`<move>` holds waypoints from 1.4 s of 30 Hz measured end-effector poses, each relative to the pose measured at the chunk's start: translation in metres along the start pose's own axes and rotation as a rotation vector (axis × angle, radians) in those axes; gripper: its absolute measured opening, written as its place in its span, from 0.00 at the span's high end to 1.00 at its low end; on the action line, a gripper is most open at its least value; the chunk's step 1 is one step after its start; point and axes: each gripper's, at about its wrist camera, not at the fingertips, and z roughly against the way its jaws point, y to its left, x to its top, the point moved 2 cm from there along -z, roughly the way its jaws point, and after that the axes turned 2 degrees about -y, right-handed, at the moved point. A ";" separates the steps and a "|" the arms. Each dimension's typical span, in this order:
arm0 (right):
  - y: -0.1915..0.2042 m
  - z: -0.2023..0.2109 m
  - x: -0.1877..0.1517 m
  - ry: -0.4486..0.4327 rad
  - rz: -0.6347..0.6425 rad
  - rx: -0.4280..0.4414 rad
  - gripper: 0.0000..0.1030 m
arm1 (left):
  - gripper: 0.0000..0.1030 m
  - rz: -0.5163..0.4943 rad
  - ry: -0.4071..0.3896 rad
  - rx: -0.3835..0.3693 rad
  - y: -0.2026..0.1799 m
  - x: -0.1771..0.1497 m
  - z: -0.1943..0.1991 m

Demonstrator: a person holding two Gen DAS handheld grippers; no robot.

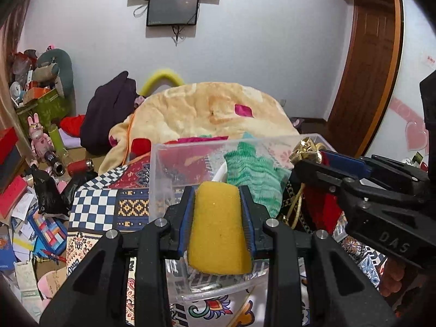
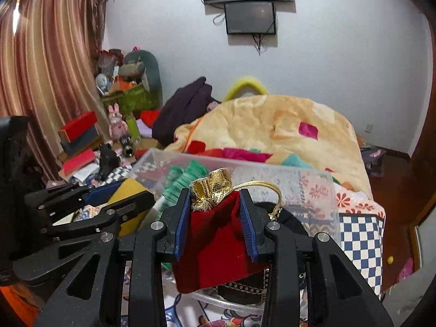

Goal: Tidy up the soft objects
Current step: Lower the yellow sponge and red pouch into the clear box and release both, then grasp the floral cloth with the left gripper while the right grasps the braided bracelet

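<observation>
My left gripper (image 1: 218, 193) is shut on a yellow sponge (image 1: 219, 229) and holds it over the near side of a clear plastic bin (image 1: 160, 174). A green knitted cloth (image 1: 252, 177) lies inside the bin. My right gripper (image 2: 215, 196) is shut on a red velvet pouch (image 2: 215, 242) with a gold top and gold cord, held over the same bin (image 2: 313, 190). In the left wrist view the right gripper (image 1: 308, 160) reaches in from the right. In the right wrist view the left gripper (image 2: 125, 193) with the sponge (image 2: 130, 188) is at the left.
The bin sits on a patterned checkered cloth (image 1: 92, 207). A beige blanket (image 1: 215, 109) and dark clothing (image 1: 109, 114) are piled behind. Boxes, papers and toys clutter the floor (image 1: 32, 190) at the left. A curtain (image 2: 49, 81) hangs at the left, a wooden door (image 1: 365, 81) at the right.
</observation>
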 end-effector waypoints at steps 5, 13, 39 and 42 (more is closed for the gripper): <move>-0.004 -0.003 -0.006 0.049 -0.002 -0.015 0.63 | 0.67 -0.002 0.025 -0.004 0.001 -0.003 -0.003; -0.009 0.003 -0.020 0.103 0.005 -0.008 0.46 | 0.54 0.002 0.035 -0.020 0.001 -0.006 0.008; -0.057 0.080 -0.075 0.080 -0.015 -0.097 0.21 | 0.17 -0.060 0.009 -0.143 -0.058 -0.040 0.061; -0.064 0.074 -0.087 0.113 -0.028 -0.105 0.21 | 0.17 -0.063 0.049 -0.168 -0.068 -0.055 0.054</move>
